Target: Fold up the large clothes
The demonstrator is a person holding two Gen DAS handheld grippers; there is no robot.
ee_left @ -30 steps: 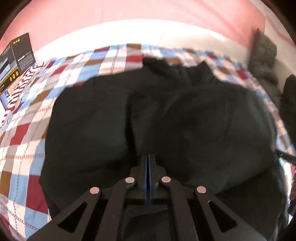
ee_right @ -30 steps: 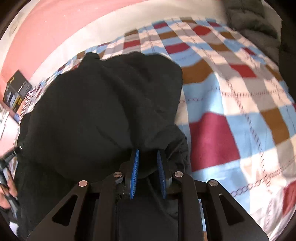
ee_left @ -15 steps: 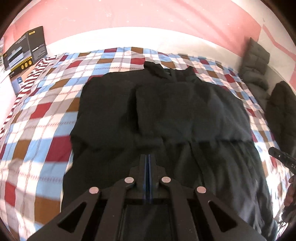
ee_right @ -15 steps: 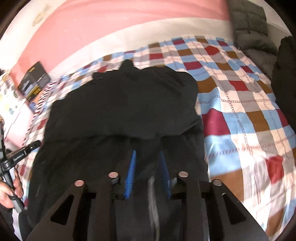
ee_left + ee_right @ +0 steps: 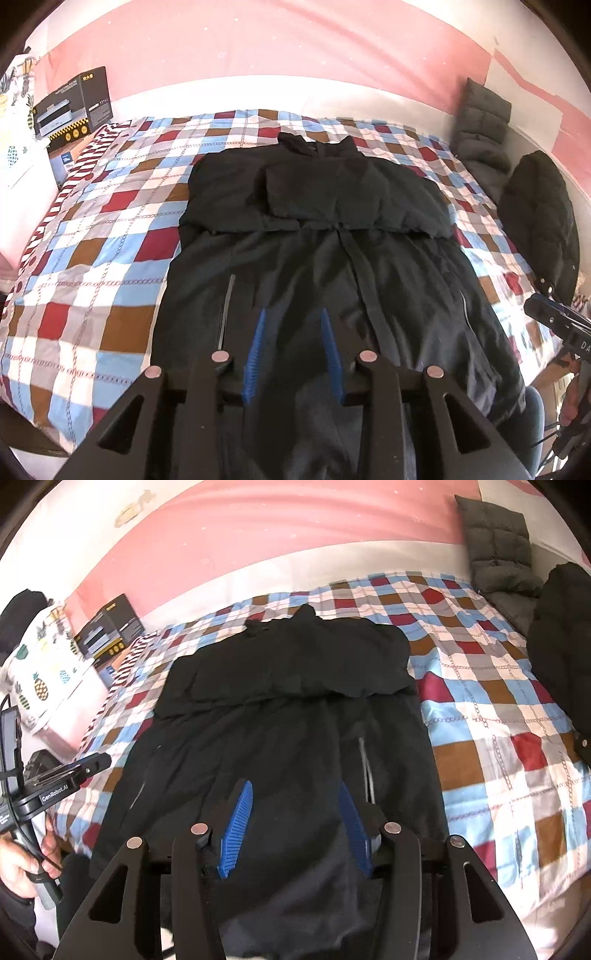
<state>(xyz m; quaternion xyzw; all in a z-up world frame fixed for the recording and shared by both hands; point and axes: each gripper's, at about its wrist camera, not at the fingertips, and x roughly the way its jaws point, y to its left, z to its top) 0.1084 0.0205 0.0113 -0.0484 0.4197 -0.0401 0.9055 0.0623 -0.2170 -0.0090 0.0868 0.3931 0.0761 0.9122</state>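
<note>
A large black coat (image 5: 332,236) lies lengthwise on the checked bedspread (image 5: 110,229), collar at the far end. Both sleeves are folded across the chest, their edge forming a line across the middle. The coat also fills the middle of the right wrist view (image 5: 288,716). My left gripper (image 5: 293,314) is open and empty above the coat's near hem. My right gripper (image 5: 295,786) is open and empty above the hem too. The right gripper's body shows at the right edge of the left wrist view (image 5: 557,325), and the left one at the left edge of the right wrist view (image 5: 55,779).
A black box (image 5: 74,107) stands at the bed's far left corner. A grey quilted cushion (image 5: 480,125) and a black puffer jacket (image 5: 543,221) lie on the right side. A pineapple-print pillow (image 5: 40,675) is at the left. A pink wall runs behind the bed.
Both grippers have let go of the coat, opened, and pulled back from the chest toward the near hem. The sleeves now lie folded across the chest.
</note>
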